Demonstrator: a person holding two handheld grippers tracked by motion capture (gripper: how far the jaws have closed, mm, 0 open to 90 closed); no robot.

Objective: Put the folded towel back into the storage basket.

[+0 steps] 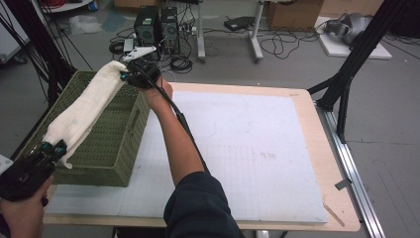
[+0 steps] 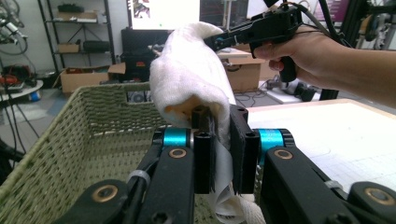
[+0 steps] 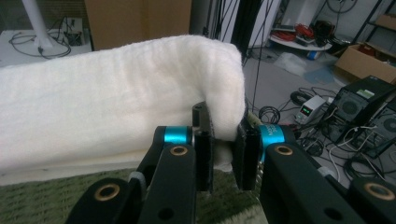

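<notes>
Towel (image 1: 84, 111) stretched lengthwise above green basket (image 1: 106, 148), one end pinched per gripper, sagging slightly mid-span. Left gripper (image 1: 52, 148) clamped tight on near end; right gripper (image 1: 130, 75) clamped on far end, jaws narrow with cloth between. Held taut and level, probably to keep it flat and aligned with the basket opening before lowering in. Basket sits at left edge of white mat (image 1: 247, 148) on table (image 1: 317, 148).

I see a lab or workshop: black computer towers (image 1: 157, 26) and tangled black cables (image 1: 277, 44) on the grey concrete floor (image 1: 297, 69), brown cardboard boxes (image 2: 86, 77), metal shelving (image 2: 77, 28).
</notes>
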